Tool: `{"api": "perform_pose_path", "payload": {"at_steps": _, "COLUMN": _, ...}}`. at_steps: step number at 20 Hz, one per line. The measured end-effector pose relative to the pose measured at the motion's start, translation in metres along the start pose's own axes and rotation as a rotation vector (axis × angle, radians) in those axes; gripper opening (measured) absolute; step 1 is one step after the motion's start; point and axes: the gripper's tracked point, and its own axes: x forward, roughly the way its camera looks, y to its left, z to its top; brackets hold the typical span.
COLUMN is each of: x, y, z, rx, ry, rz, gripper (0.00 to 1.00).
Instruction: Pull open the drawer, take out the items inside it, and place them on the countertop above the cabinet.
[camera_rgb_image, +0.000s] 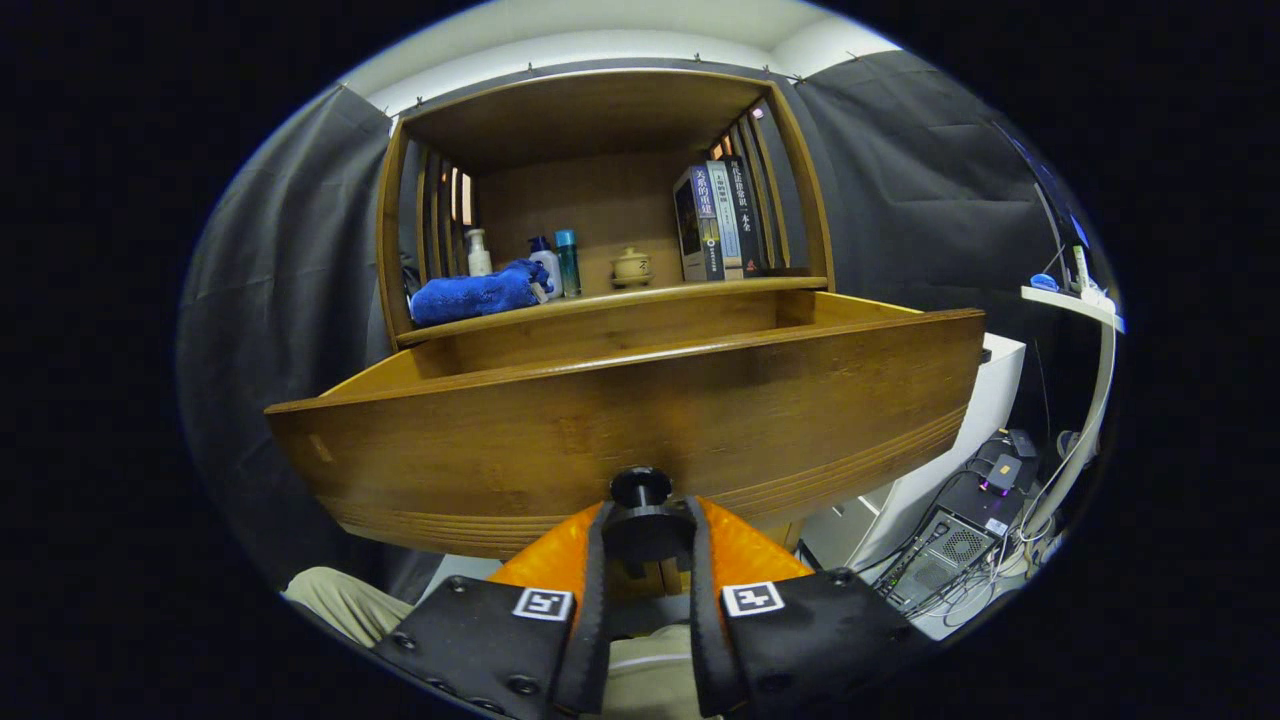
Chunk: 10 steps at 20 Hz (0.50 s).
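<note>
The tongs (641, 530) are clamped on the drawer's black knob (641, 487), with the wooden drawer (560, 420) pulled out below the surface (640, 297) carrying a blue towel (475, 294).

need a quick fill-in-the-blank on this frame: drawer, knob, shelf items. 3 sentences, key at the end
1. The hand-held gripper has both fingers pressed on the drawer's round ____.
2. The wooden drawer is pulled ____ from the cabinet.
3. On the countertop, the folded cloth beside the bottles is ____ in colour.

Missing words: knob; open; blue
</note>
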Motion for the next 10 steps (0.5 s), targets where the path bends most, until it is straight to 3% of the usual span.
{"api": "perform_pose_path", "payload": {"at_steps": 1, "x": -0.002, "y": -0.001, "z": 0.004, "rx": -0.001, "ry": -0.005, "rz": -0.006, "gripper": 0.48}}
{"api": "perform_pose_path", "payload": {"at_steps": 6, "x": -0.018, "y": 0.000, "z": 0.034, "rx": 0.021, "ry": -0.029, "rz": -0.017, "gripper": 1.00}}
{"api": "perform_pose_path", "payload": {"at_steps": 10, "x": -0.033, "y": -0.001, "z": 0.066, "rx": 0.032, "ry": -0.060, "rz": -0.023, "gripper": 0.98}}
